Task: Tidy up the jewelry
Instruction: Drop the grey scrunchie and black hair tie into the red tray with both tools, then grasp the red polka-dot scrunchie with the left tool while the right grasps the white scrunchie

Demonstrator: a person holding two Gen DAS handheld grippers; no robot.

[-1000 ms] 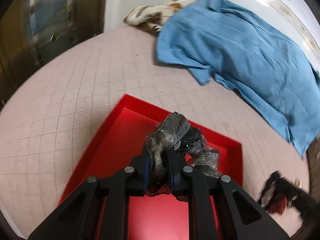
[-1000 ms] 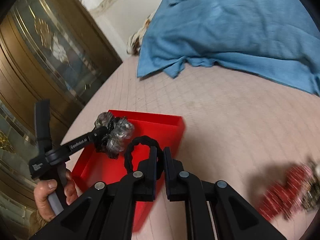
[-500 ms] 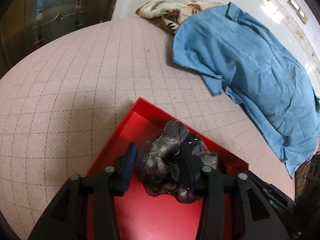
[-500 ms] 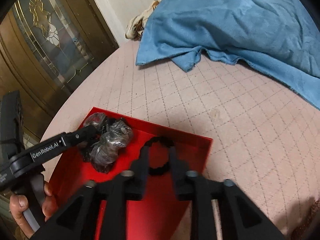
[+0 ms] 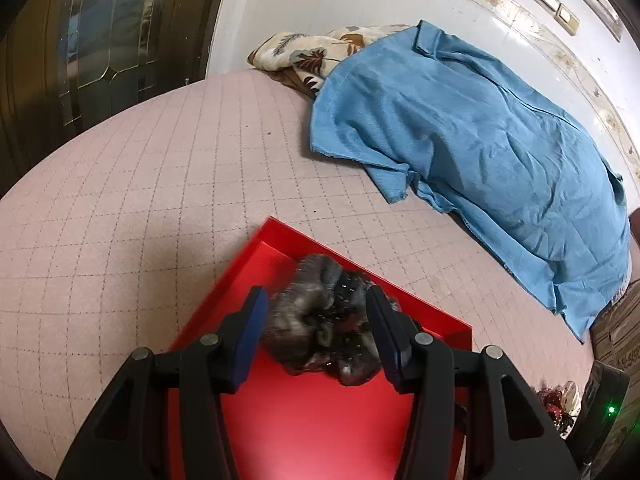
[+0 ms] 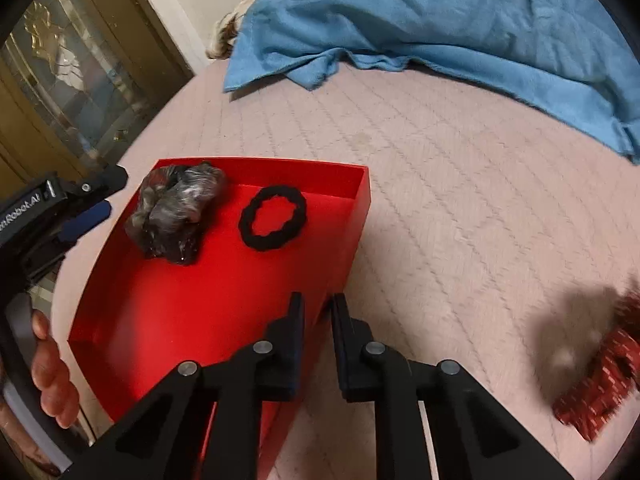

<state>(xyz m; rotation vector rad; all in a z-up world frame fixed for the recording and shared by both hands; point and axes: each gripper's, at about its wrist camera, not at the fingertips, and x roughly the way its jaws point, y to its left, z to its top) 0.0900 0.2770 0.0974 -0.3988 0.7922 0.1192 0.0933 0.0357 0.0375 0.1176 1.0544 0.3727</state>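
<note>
A red tray point(image 6: 224, 300) sits on the pink quilted bed. A grey-black scrunchie point(image 6: 174, 214) lies at its far left corner and a black hair tie point(image 6: 273, 217) lies beside it. In the left wrist view my left gripper point(image 5: 316, 316) is open, its pads either side of the scrunchie point(image 5: 320, 320) resting in the tray point(image 5: 312, 420). My right gripper point(image 6: 318, 306) is empty with a narrow gap between its fingers, held above the tray's near right edge. A red scrunchie point(image 6: 600, 384) lies blurred on the bed at the right.
A blue cloth point(image 5: 480, 152) covers the far side of the bed, with a patterned cloth point(image 5: 304, 56) behind it. A wood and glass door point(image 6: 60, 72) stands at the left. More red items point(image 5: 560, 400) lie at the right edge.
Both grippers opened and released their items into the tray. The right gripper pulled back toward the near right edge, leaving the black hair tie behind. The left gripper stays around the scrunchie.
</note>
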